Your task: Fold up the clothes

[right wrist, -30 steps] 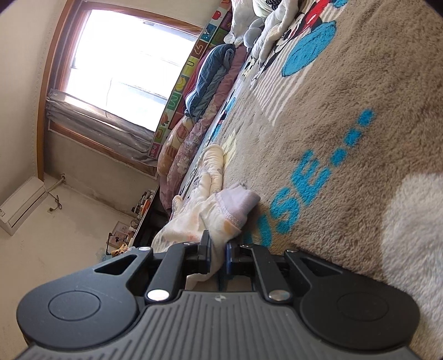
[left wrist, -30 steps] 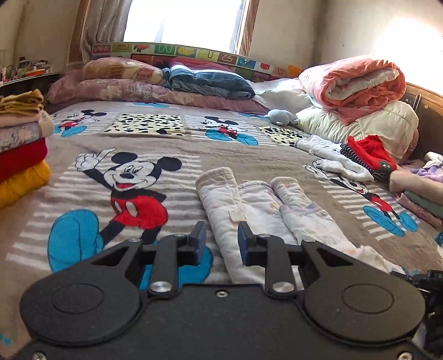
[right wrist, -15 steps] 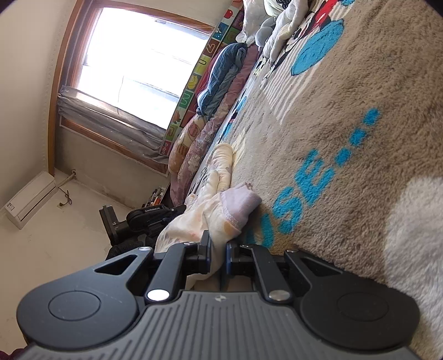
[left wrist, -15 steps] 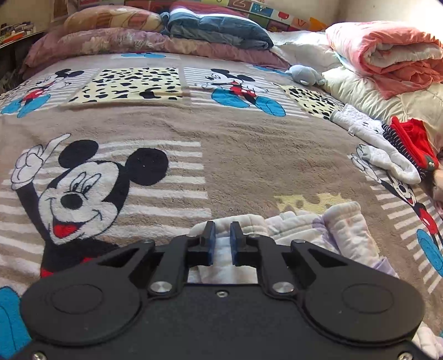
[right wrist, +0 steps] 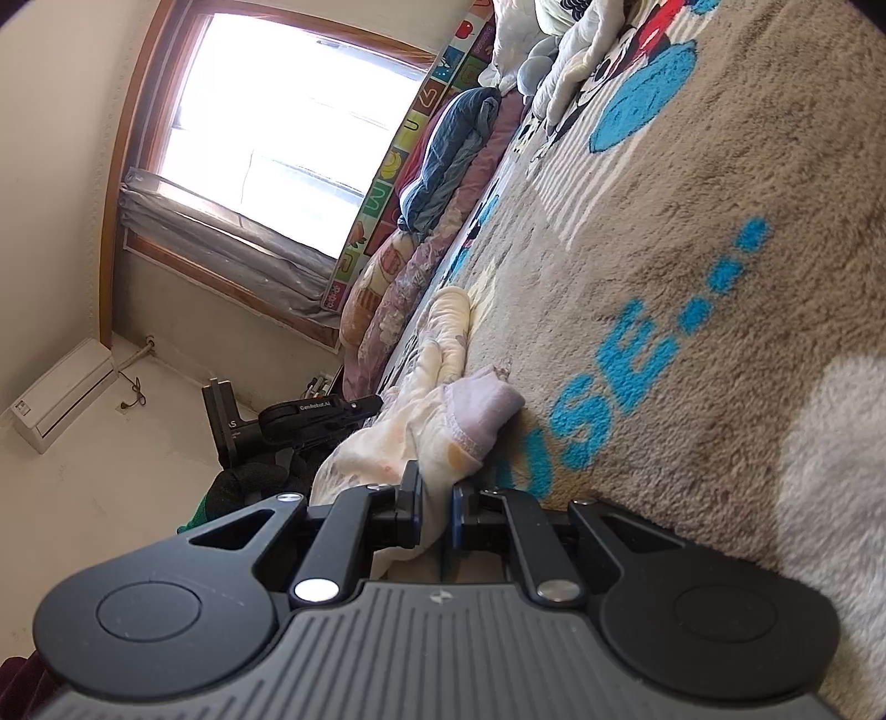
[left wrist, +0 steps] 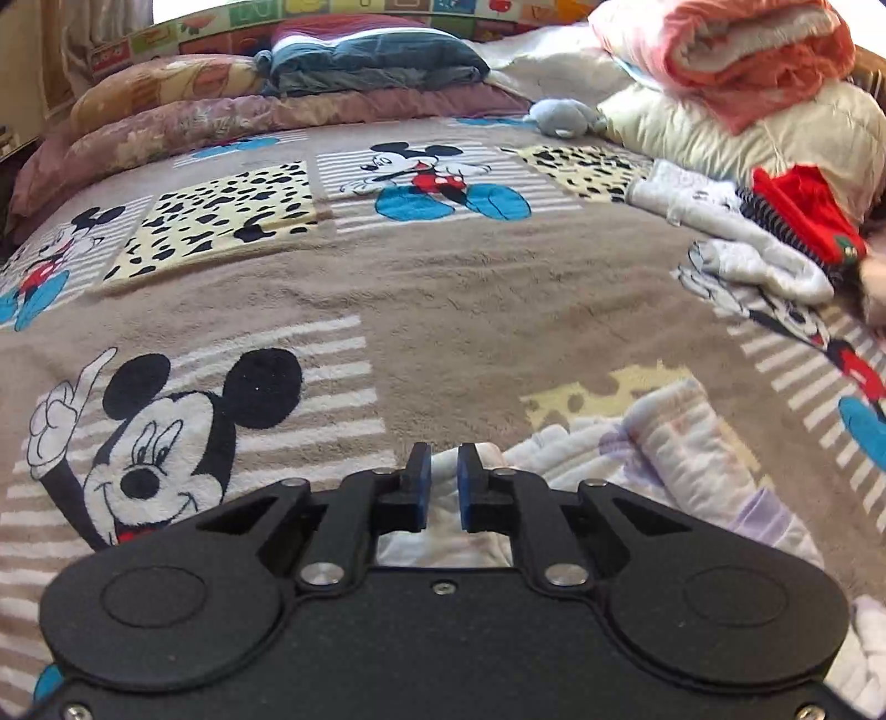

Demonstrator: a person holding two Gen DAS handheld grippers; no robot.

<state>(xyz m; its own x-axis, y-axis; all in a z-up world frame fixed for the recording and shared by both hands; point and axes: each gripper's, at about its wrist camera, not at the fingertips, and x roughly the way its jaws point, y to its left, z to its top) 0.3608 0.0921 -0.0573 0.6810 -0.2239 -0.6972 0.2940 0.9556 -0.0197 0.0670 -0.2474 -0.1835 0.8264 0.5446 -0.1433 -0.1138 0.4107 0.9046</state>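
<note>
Grippers: left gripper (left wrist: 444, 481) has its jaws drawn in on the far leg cuff of the pale trousers (left wrist: 653, 443), cloth showing between the blue pads; the jaws have just been closing. Right gripper (right wrist: 434, 512) pinches the waistband end of the same garment.
Garment: trousers lie flat on the Mickey Mouse blanket (left wrist: 498, 310), running from the near waistband away toward the far cuffs; in the left wrist view the second leg fans out to the right of the jaws.
Key relation: long axis runs between the two grips, so each end is already held; the left one has the far end, the right one the near.
Judged next move: far end carried back over toward the near end, halving the length.
Risk: the loose second leg is not between the left pads and may trail.
Surroundings: pillows (left wrist: 166, 127) and folded bedding (left wrist: 720, 50) at the far edge, small white clothes (left wrist: 736, 243) at right.
</note>
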